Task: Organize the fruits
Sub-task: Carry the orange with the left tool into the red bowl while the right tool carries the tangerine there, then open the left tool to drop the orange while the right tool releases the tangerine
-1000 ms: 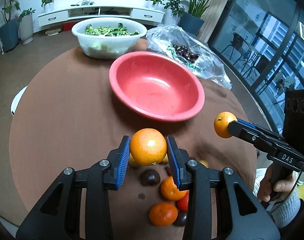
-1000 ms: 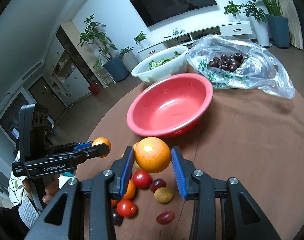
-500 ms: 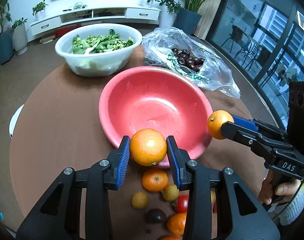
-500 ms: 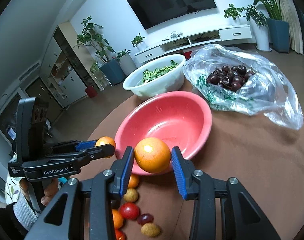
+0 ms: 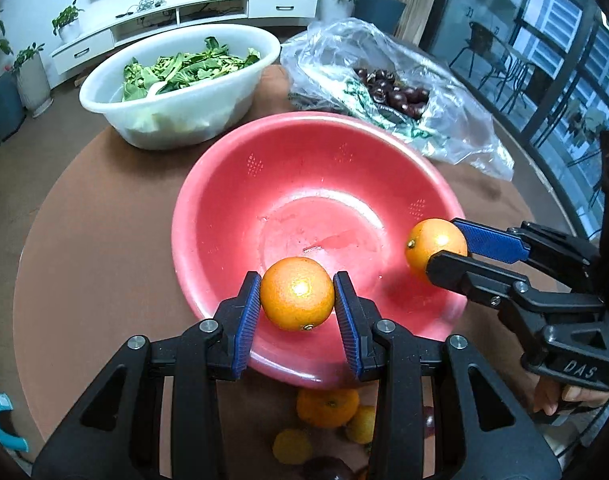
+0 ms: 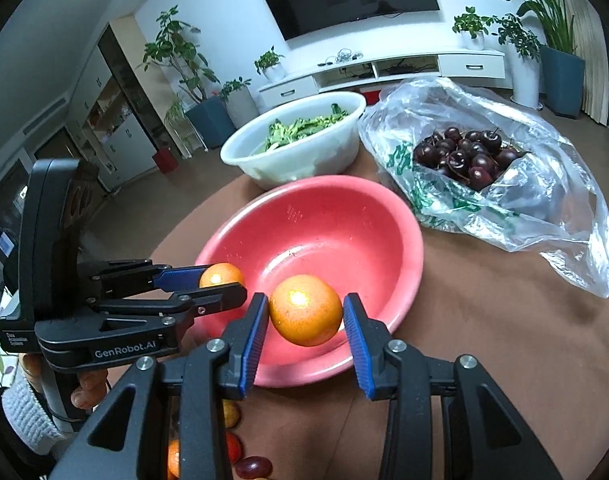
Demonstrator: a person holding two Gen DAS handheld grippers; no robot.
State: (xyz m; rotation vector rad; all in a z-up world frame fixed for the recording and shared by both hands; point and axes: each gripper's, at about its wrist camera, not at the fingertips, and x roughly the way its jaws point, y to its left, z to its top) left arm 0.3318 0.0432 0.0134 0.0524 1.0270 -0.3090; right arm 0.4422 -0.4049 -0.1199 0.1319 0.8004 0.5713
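Both tools reach in over the near rim of the red bowl [image 5: 224,200], tilted downward, one from each side. A hand [image 5: 552,396] grips the right tool's handle at the lower right of the left wrist view; another hand [image 6: 88,394], with a knit cuff, holds the left tool's handle at the lower left of the right wrist view.

Two oranges are held, one per tool. The left tool [image 5: 297,300] is partly closed, its blue pads pressed on both sides of the left orange [image 5: 297,294], which hangs above the bowl's near inner wall. The right tool [image 6: 306,316] is likewise clamped on the right orange [image 6: 306,310], also above the bowl's near edge. The two oranges are near each other but apart, neither touching the bowl.

One red bowl sits on the brown table [image 5: 96,248], with nothing lying in it. Beyond it stands one white bowl [image 5: 184,108] of leafy greens [image 5: 184,68], and beside that one clear plastic bag [image 6: 544,208] of dark cherries [image 6: 464,156].

Loose fruit [image 5: 328,406] lies on the table near the bowl's front edge, partly hidden behind the tools: several small orange, yellow, red and dark pieces, too covered to count surely.
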